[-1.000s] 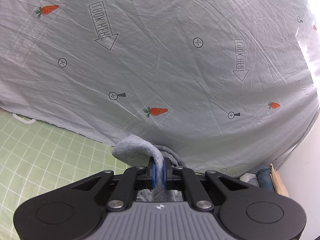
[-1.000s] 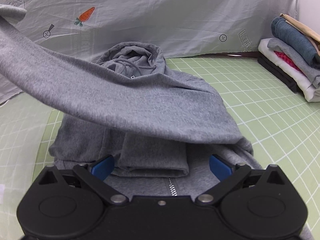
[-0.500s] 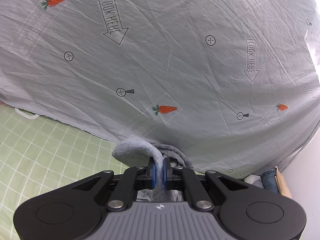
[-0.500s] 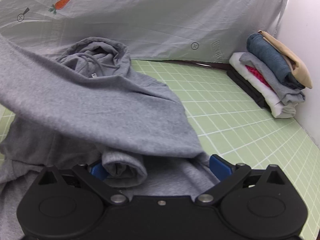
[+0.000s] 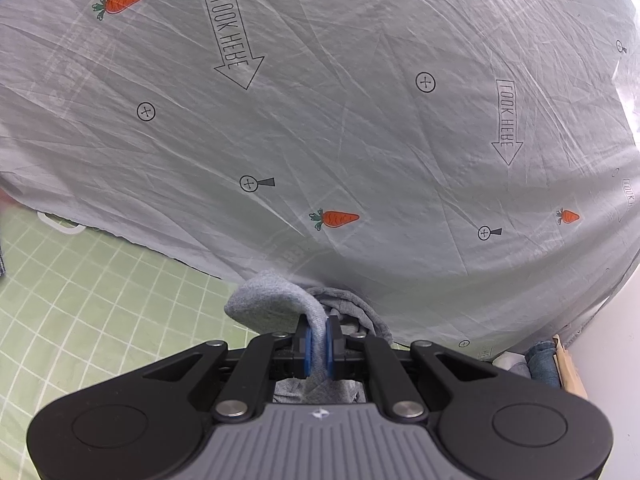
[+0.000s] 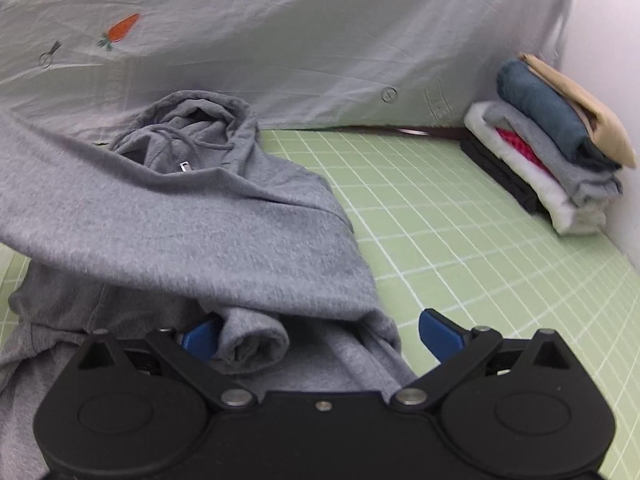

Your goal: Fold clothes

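Observation:
A grey hoodie (image 6: 224, 216) lies on the green grid mat (image 6: 460, 240), hood toward the back sheet. One sleeve is lifted and stretches off to the left in the right wrist view. My left gripper (image 5: 317, 346) is shut on the grey sleeve cuff (image 5: 272, 300) and holds it up. My right gripper (image 6: 316, 334) is open just above the hoodie's body, with the other rolled sleeve cuff (image 6: 252, 344) lying between its blue pads (image 6: 438, 334); they are not closed on it.
A pale sheet printed with carrots and arrows (image 5: 320, 120) hangs behind the mat. A stack of folded clothes (image 6: 552, 160) sits at the back right by the white wall; it also shows in the left wrist view (image 5: 540, 364).
My right gripper has swung to the right, so the folded stack shows more fully. My left gripper has drifted slightly, still holding the cuff.

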Demonstrator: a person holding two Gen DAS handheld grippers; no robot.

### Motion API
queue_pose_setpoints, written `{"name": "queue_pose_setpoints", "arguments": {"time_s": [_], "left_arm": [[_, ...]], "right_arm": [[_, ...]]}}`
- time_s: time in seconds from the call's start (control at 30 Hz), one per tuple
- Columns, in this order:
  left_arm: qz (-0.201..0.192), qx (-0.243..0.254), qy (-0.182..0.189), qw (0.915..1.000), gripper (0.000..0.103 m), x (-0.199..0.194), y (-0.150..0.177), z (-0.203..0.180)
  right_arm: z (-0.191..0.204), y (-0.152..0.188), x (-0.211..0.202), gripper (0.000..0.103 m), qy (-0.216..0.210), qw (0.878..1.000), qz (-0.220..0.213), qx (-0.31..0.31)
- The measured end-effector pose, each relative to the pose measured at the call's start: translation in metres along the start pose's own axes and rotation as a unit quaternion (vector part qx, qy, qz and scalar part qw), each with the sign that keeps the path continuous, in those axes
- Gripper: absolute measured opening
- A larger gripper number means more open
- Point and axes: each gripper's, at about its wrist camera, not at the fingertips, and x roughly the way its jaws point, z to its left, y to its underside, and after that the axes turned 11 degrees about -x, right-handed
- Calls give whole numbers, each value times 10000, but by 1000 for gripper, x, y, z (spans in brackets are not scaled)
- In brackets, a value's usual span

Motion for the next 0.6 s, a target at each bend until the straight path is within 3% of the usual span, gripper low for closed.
{"name": "queue_pose_setpoints", "arguments": {"time_s": [0.2,0.37,0.6], "left_arm": [[-48,158,184,9997,7,-5,-2,-12],[-156,172,161,9996,7,-9,-2,-14],[-133,70,12,9999,7,-8,0,-5]], "right_arm": [[-5,-15,23,103,290,9995,28,104],[-42,-7,38,103,178,9942,328,1009],[-66,14,46,103,-295,9847,505,1639]]}}
